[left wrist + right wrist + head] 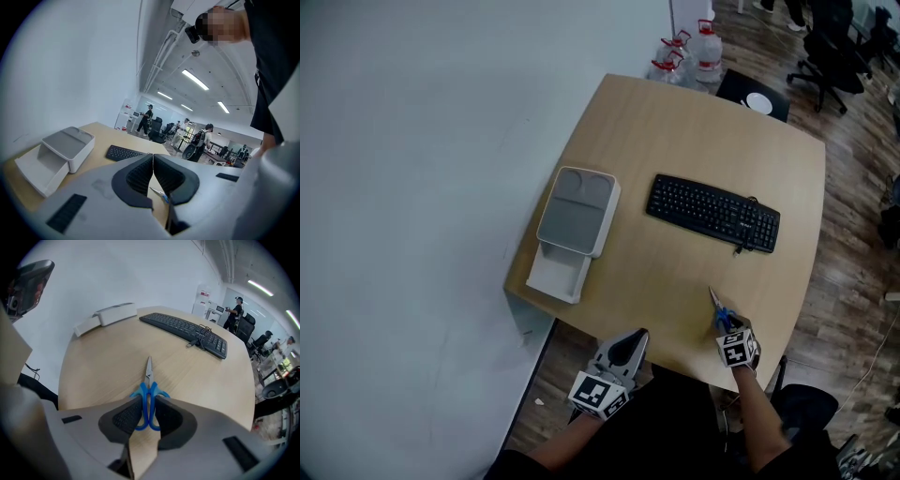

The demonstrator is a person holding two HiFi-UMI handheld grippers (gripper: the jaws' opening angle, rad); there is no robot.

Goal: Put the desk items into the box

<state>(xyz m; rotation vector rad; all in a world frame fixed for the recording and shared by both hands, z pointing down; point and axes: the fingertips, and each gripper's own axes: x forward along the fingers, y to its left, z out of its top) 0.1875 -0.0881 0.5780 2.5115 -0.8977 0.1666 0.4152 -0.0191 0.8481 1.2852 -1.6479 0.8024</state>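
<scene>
Scissors (148, 390) with blue handles lie flat on the counter (675, 131) close to its near edge, toward the right-hand corner. The right hand-held gripper (149, 403) comes down on them steeply from above. Its two pads sit against the outer sides of the handle loops, pinching them, while the scissors are still on the wood. Taking the handles rather than the thin blades looks sensible, since the loops give the pads something broad to press on.

The blades are closed. The long axis runs from the near edge toward the middle of the counter, in line with the gripper's own reach. The tip points away from the person, roughly at the black keyboard (712, 213) and leaning slightly toward the left edge.

The box (572, 220), grey with a pale open tray at its near end, sits by the left edge, well apart from the scissors.

The left hand-held gripper (153, 169) hangs at the near edge with its jaws pressed together on nothing, probably just waiting.
</scene>
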